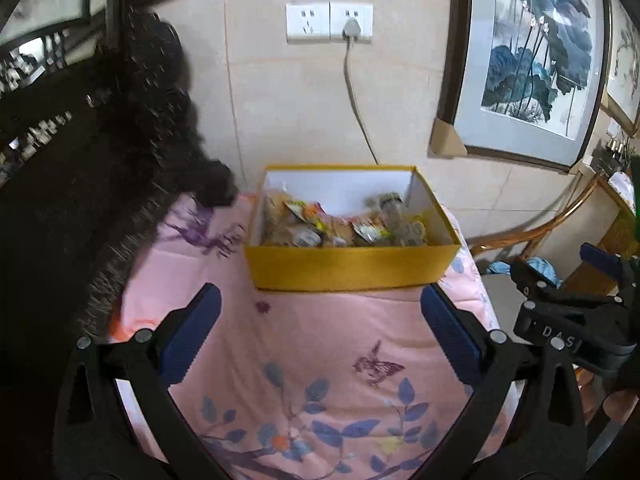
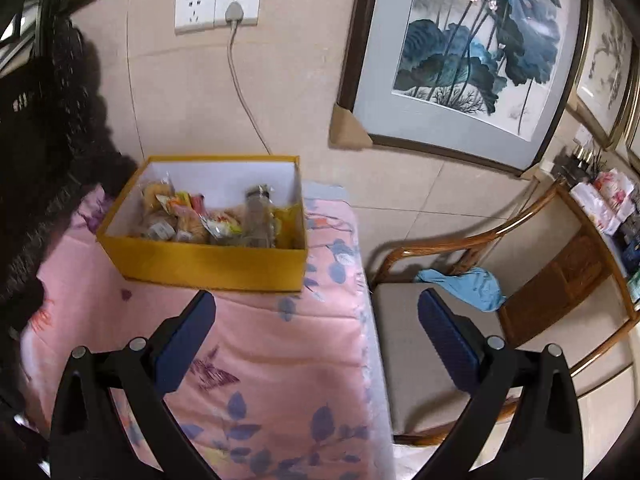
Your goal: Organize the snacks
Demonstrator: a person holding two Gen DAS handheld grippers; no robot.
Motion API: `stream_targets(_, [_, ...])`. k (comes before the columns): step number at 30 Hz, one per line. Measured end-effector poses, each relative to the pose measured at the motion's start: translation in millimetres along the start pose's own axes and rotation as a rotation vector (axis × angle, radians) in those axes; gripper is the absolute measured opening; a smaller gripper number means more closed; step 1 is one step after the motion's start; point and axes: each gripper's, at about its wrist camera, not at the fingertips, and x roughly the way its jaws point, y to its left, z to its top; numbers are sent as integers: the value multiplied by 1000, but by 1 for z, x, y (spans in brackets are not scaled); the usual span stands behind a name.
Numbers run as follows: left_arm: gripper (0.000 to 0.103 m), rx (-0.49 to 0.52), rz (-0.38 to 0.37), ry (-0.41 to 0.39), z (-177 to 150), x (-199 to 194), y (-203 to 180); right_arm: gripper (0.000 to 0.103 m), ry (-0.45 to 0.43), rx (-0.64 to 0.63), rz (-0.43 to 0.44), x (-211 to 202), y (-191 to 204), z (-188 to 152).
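Nearest to the cameras, the left hand-held gripper (image 1: 320,328) and the right hand-held gripper (image 2: 316,334) both hang spread and empty over the pink floral cloth (image 1: 320,360) on the desk. Farther, at twelve o'clock from the left one, the yellow box (image 1: 348,264) holds the snacks (image 1: 340,228), with none seen outside. I judge the sorting nearly finished, so the next move is perhaps only to tidy the packets or draw back.

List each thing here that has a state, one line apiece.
Yellow box: lid off, open on top.
Snack packets: inside the box.
Left gripper: jaws open, empty.
Right gripper: jaws open, empty.
Wall plug: plugged in.
Blue cloth: crumpled on the chair.
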Motion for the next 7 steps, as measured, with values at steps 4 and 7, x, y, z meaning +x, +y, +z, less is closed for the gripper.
stream_targets(4, [101,-23,47,96,1,26,-1,102,23,36,39,6,-3,0])
stream_targets(7, [101,-3,50,64,6,27,-4,102,9,28,-12,9,-3,3])
